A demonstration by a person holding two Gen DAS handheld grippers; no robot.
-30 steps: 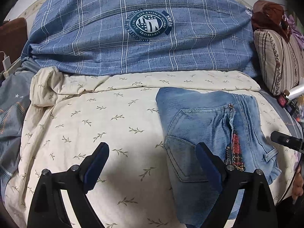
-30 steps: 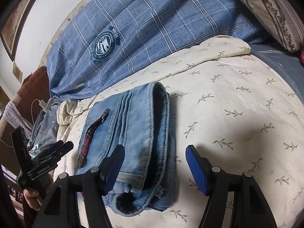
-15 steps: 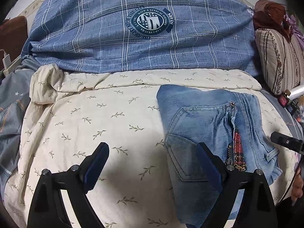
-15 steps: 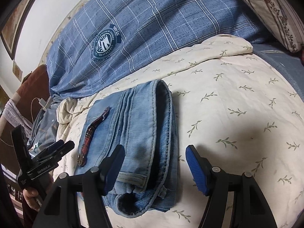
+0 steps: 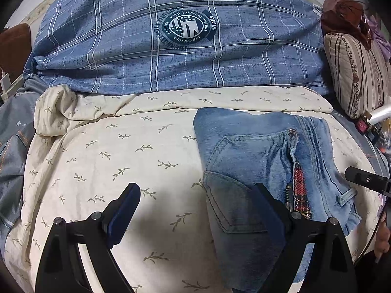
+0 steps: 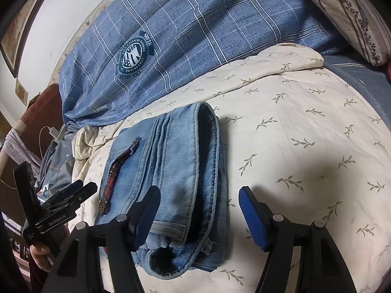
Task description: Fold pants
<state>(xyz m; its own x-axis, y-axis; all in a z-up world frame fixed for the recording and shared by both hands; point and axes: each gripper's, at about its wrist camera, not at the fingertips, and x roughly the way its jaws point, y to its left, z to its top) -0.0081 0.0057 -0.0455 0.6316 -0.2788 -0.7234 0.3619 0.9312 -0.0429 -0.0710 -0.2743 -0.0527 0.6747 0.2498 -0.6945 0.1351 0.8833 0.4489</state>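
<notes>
Both claws, left claw (image 5: 195, 217) and right claw (image 6: 199, 213), are hovering wide and empty over the seemingly folded jeans (image 6: 171, 171), so pressing its 6 o'clock edge flat is probably finishing best.

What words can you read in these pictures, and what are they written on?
"STARS": on the banner of the round emblem printed on the blue plaid quilt.
"WITH A SENSE OF HISTORY": inside that emblem's ring; the other words around it are too blurred to read.
"GenRobot.AI": on the left gripper body, seen from the right wrist camera.
The jeans show no readable text.
</notes>
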